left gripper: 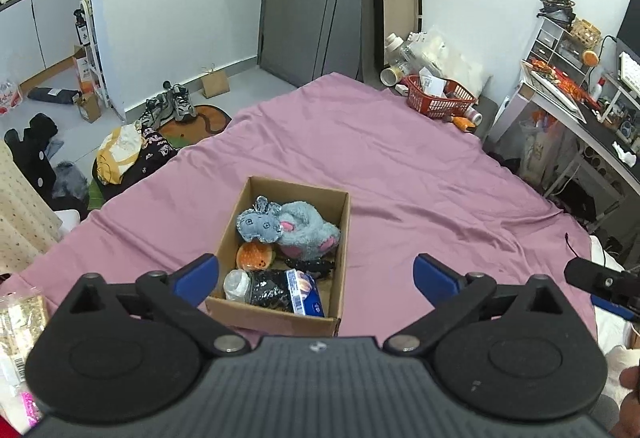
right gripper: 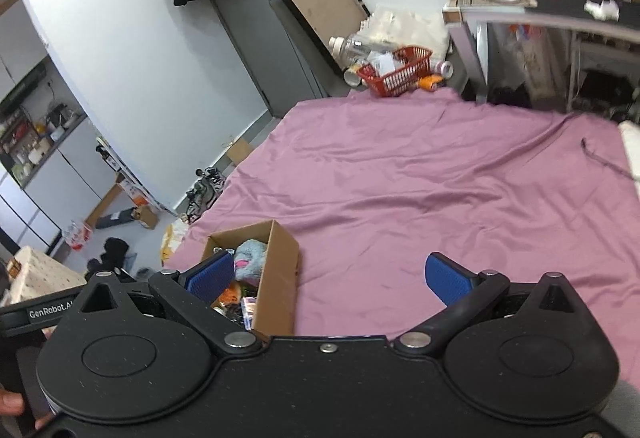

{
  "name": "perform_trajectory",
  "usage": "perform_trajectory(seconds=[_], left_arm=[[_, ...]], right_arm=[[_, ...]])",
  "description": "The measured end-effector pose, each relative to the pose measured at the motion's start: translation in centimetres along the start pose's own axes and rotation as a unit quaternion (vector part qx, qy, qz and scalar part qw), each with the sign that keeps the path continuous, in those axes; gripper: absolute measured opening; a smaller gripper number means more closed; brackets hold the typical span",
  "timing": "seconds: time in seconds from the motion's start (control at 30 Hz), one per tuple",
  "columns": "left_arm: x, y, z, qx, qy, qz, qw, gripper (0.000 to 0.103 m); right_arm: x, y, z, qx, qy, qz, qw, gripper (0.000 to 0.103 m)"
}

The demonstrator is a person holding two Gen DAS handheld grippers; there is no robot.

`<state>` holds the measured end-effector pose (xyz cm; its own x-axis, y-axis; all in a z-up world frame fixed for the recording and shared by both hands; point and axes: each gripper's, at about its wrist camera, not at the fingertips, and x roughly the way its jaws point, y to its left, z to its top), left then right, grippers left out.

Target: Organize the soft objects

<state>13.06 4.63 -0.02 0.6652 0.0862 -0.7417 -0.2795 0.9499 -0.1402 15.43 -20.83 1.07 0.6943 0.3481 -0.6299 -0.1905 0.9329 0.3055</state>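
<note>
An open cardboard box rests on the purple bedsheet. Inside lie a grey-blue plush elephant, fluffy grey slippers with pink pads, an orange soft ball, a black sequinned item and a blue-and-white packet. My left gripper hangs open above the box's near end, nothing between its blue pads. In the right wrist view the same box lies lower left; my right gripper stands open over bare sheet beside it, holding nothing.
A red basket with bottles sits at the bed's far corner. A cluttered desk runs along the right. Clothes, shoes and small boxes lie on the floor at left. A snack packet lies at the near left edge.
</note>
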Motion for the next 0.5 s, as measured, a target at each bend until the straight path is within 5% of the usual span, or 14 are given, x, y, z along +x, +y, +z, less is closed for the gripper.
perform_trajectory(seconds=[0.5], left_arm=[[-5.8, -1.7, -1.4, 0.055, -0.043, 0.0, 0.9976, 0.103]], right_arm=[[-3.8, 1.9, -1.6, -0.06, -0.01, 0.006, 0.998, 0.103]])
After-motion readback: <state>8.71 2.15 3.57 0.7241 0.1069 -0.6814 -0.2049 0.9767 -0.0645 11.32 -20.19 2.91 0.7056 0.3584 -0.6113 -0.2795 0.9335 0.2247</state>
